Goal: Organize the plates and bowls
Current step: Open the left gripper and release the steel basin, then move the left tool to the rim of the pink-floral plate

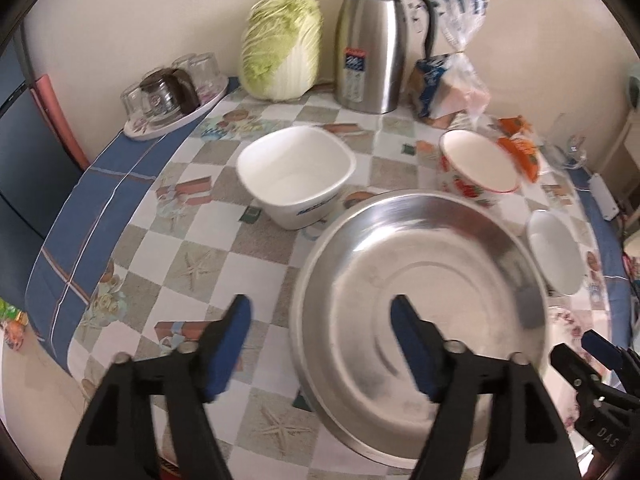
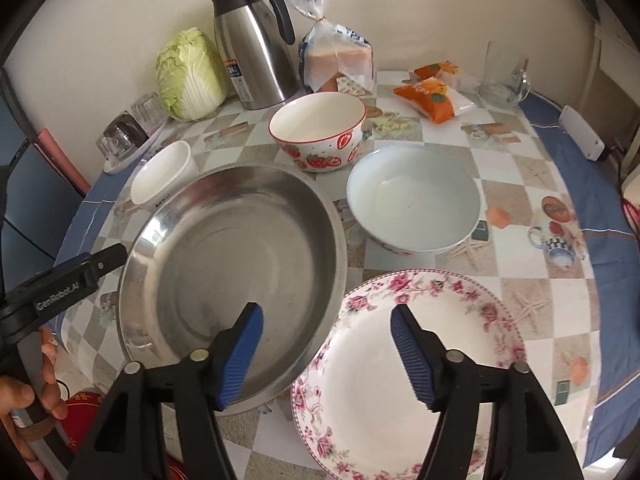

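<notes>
Right tongs (image 2: 326, 344) open, blue pads apart, nothing between them. Left pad over wide round stainless steel pan (image 2: 236, 264); right pad over white floral-rimmed ceramic plate (image 2: 400, 380), whose rim tucks under the pan's edge at 6 o'clock. Plain white bowl (image 2: 414, 204) at 1 o'clock, strawberry-patterned bowl (image 2: 318, 136) at 12. Left tongs (image 2: 100, 262) at 9 o'clock, beside the pan rim. Checked worktop (image 2: 520, 280) beneath.

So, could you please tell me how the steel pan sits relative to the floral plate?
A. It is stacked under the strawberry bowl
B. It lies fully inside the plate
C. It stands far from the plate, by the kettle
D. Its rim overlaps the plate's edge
D: in the right wrist view the steel pan has its lower right rim lying over the left edge of the floral plate.
</notes>
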